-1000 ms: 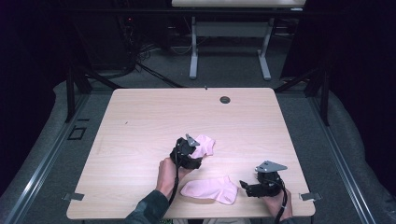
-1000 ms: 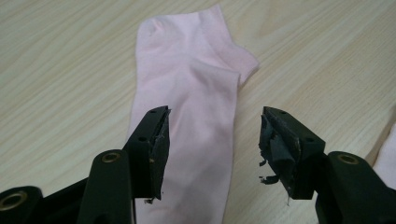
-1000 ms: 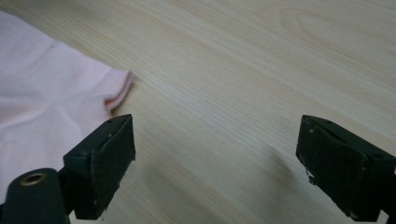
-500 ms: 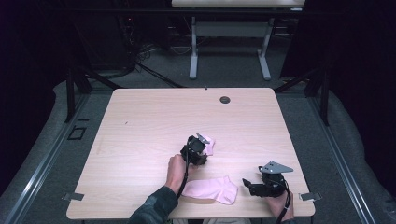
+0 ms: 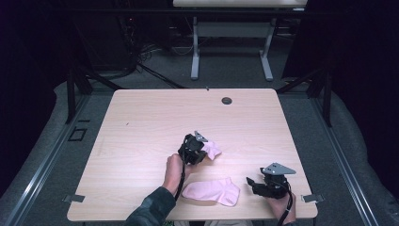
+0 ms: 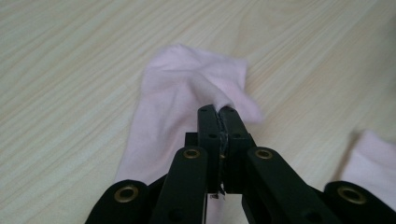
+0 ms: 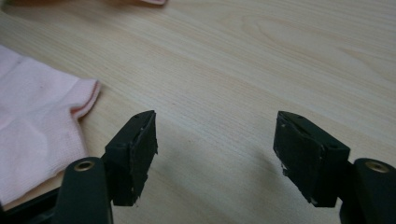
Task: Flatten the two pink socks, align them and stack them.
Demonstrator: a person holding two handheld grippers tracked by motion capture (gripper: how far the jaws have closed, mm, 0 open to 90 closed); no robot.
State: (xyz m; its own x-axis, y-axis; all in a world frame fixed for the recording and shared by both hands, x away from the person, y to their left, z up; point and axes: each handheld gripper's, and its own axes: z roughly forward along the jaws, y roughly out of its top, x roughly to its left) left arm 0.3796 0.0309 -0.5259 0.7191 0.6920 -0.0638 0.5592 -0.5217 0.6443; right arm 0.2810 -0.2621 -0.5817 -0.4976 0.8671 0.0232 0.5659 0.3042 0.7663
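Pink sock (image 6: 182, 98) now pinched (left gripper (image 6: 218, 112)).

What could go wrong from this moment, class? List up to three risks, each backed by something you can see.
1. The left gripper pinches only a small fold of the far pink sock; thin cloth might slip free on lifting.
2. The near pink sock lies at the table front edge, so a nudge could push it off.
3. The right gripper, jaws apart with nothing between them though just closing, sits beside that sock's cuff and may miss it.
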